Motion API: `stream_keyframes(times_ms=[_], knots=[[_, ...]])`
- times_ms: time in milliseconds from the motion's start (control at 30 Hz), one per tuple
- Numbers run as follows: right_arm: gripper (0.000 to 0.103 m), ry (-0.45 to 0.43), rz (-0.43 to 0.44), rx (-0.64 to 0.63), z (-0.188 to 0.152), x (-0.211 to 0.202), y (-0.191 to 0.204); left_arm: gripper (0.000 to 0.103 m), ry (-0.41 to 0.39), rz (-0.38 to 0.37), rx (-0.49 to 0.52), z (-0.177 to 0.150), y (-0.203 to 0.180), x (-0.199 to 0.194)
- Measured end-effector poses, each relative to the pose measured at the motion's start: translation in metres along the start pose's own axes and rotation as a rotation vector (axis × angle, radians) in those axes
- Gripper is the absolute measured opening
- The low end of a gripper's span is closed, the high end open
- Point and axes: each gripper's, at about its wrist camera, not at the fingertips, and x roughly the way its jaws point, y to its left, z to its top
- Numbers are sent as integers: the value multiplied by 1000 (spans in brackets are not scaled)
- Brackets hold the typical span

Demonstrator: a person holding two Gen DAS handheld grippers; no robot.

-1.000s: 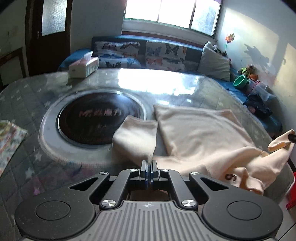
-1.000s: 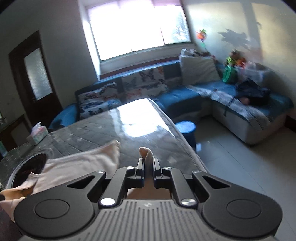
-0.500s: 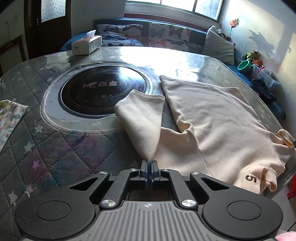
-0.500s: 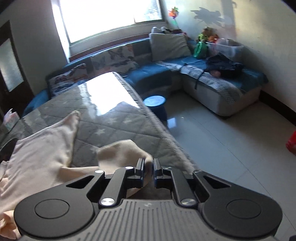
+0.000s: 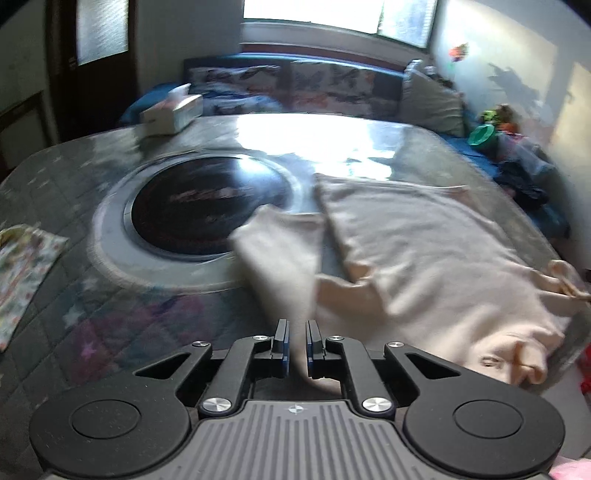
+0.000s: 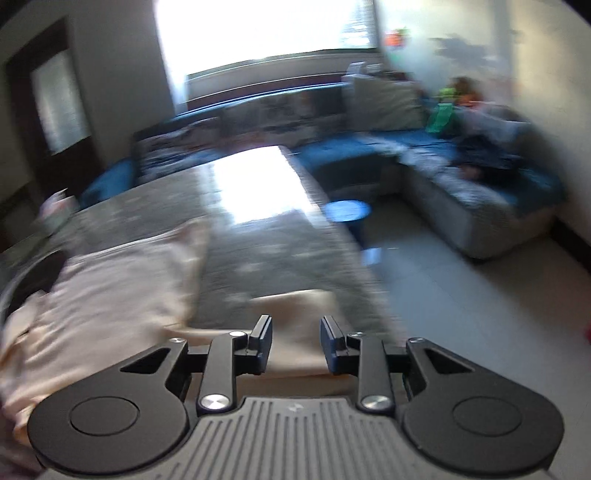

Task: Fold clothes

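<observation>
– What's lying around the tabletop [image 5: 74, 317]?
– A patterned cloth [image 5: 26, 266], tissue box [image 5: 171, 110], then the cream sweatshirt [image 5: 424, 251].
– The fingers?
– Left gripper [image 5: 296, 341] is standing narrowly parted around a sleeve; right gripper [image 6: 296, 341] is gaping wide.

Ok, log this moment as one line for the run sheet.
task: fold clothes | left hand-held gripper: open, sleeve between fingers | right hand-held gripper: open above cream sweatshirt | both views blurred

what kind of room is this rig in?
Most likely a home living room. A blue corner sofa with patterned cushions runs under the window, and the cream garment lies on a padded table beside a tissue box.
</observation>
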Motion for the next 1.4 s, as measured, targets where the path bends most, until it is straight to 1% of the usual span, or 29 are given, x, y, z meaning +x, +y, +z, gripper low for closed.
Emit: stream_keyframes(times_ms=[167, 267, 333, 367, 400, 467, 500, 533, 600, 700, 733, 767, 800, 900, 933, 967, 1000, 1067, 1100, 1167, 1267, 1400], knots=[[29, 78, 202, -138, -5, 12, 55, 13, 37, -153, 84, -4, -35, 7], [29, 123, 303, -261, -14, 14, 90, 13, 53, -247, 158, -9, -59, 9], [29, 154, 362, -344, -20, 10, 111, 16, 52, -308, 209, -12, -72, 6], [29, 169, 388, -372, -23, 8, 118, 23, 47, -332, 230, -14, -77, 4], [29, 184, 410, -397, -25, 6, 124, 34, 41, -354, 252, -16, -82, 2], [32, 210, 451, -444, -32, -2, 135, 39, 30, -378, 303, -21, -91, -3], [34, 219, 466, -462, -35, -6, 139, 39, 29, -384, 322, -23, -94, -4], [34, 224, 477, -478, -39, -9, 142, 39, 34, -386, 333, -25, -96, -5], [33, 230, 477, -497, -47, -12, 147, 39, 44, -389, 355, -29, -101, -5], [32, 229, 414, -509, -57, -10, 152, 38, 57, -357, 373, -33, -105, -3], [27, 227, 401, -503, -58, -10, 150, 38, 61, -342, 377, -34, -107, -2], [26, 225, 392, -499, -58, -10, 149, 38, 66, -331, 382, -35, -108, -1], [21, 221, 389, -502, -58, -11, 148, 37, 72, -325, 385, -36, -107, -1], [16, 208, 380, -509, -57, -14, 147, 37, 81, -309, 404, -40, -110, 2], [12, 204, 377, -511, -57, -14, 147, 35, 84, -306, 404, -41, -111, 3], [10, 200, 374, -514, -57, -15, 146, 28, 88, -306, 400, -42, -111, 5], [6, 196, 371, -516, -57, -16, 146, 17, 91, -312, 394, -42, -111, 6], [4, 187, 365, -521, -56, -18, 145, 9, 86, -318, 393, -41, -110, 5], [4, 183, 362, -524, -55, -19, 145, 6, 80, -320, 395, -40, -109, 3], [4, 172, 361, -534, -51, -25, 143, 5, 62, -333, 405, -37, -107, -3], [3, 176, 370, -560, -48, -32, 143, 5, 52, -375, 422, -35, -103, -11], [4, 237, 397, -606, -54, -31, 146, 5, 101, -386, 428, -42, -101, -4]])
